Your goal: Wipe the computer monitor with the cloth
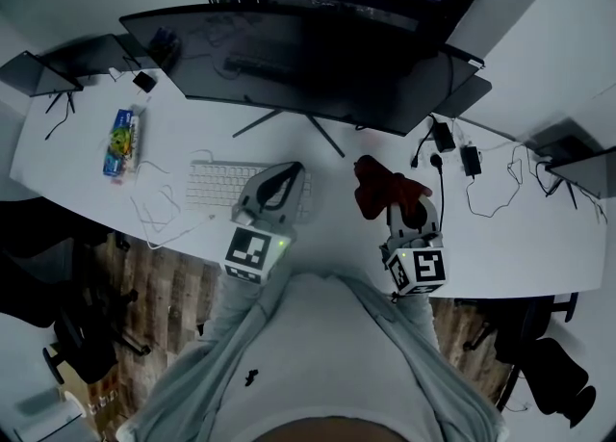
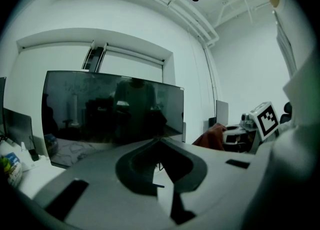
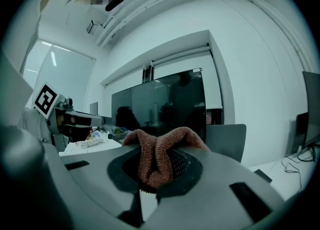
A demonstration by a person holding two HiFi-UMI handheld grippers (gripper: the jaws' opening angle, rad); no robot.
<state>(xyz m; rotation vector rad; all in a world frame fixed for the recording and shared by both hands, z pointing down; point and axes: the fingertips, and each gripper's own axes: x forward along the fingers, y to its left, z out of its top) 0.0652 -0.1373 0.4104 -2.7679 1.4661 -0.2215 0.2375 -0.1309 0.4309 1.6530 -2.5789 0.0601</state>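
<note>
My right claw point(image 3: 160, 169) pinched the cloth point(image 3: 150, 146) above the surface point(image 1: 520, 247) front edge. My left claw point(image 2: 159, 143), closed and empty, pointed at the monitor point(image 2: 112, 106).

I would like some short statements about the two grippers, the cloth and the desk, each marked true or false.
1. The right gripper grips the reddish cloth between its jaws. True.
2. The cloth is pressed against the monitor. False: it is held above the desk, apart from the screen.
3. The left gripper holds a second cloth. False: its jaws are together with nothing between them.
4. A white keyboard lies on the desk in front of the monitor. True.
5. The monitor shows a bright picture. False: the screen is dark.
</note>
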